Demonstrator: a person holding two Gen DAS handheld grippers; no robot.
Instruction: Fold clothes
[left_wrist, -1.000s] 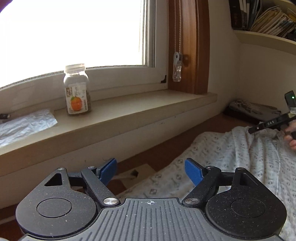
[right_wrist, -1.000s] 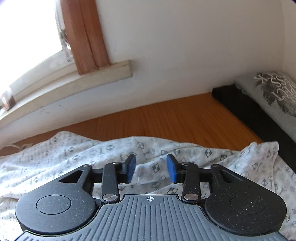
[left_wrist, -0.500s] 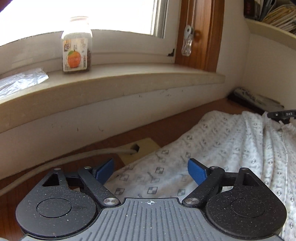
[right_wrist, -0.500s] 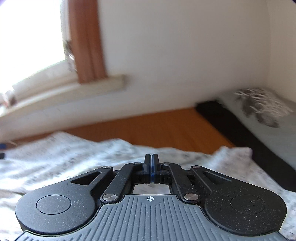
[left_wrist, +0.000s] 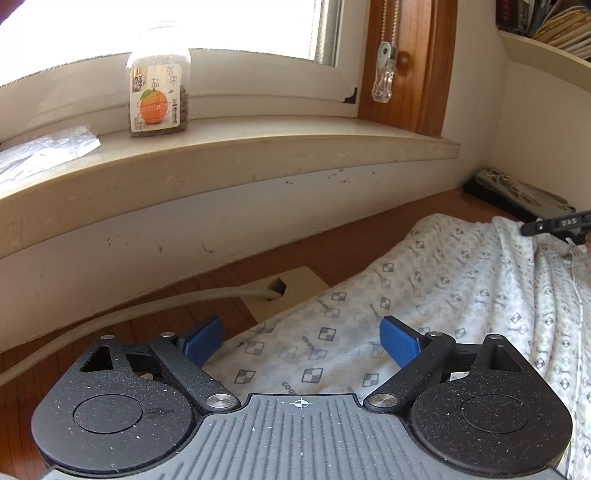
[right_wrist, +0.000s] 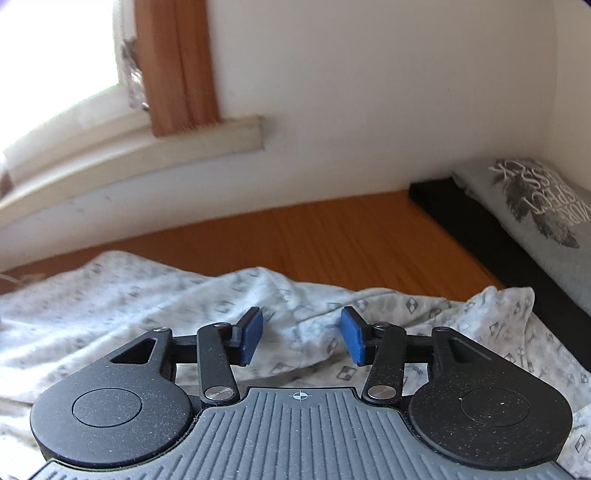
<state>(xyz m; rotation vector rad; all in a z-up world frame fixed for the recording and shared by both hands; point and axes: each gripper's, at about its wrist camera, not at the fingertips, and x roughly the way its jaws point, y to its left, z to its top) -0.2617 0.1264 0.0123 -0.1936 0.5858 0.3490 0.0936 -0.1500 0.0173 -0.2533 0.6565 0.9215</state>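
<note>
Left wrist view shows the left gripper (left_wrist: 301, 341) spread wide, its jaws having just been opening, over an edge of the patterned white garment (left_wrist: 461, 295) lying on the wooden surface (left_wrist: 207, 302). Over the same rumpled cloth, the right gripper (right_wrist: 301, 336) has just been opening to a middling gap, its pads clamping nothing.

The left gripper (left_wrist: 301, 341), black with 2 blue rubber pads, fills the bottom of the frame; its jaws have just been opening and now stand wide apart, with the edge of a white cotton garment printed with small grey checkered squares (left_wrist: 424, 306) lying between them, no pad pressing it. The garment spreads toward the right edge over a reddish-brown wooden tabletop (left_wrist: 314, 254). A beige cable (left_wrist: 147, 306) runs from the left into a tan plastic outlet box (left_wrist: 295, 288) at centre. On the cream windowsill (left_wrist: 258, 147), upper left, stands a clear plastic jar with an orange-fruit label (left_wrist: 158, 98), beside a crinkled clear plastic bag (left_wrist: 44, 151). Part of the right gripper (left_wrist: 554, 223), black, shows at the right edge.
</note>
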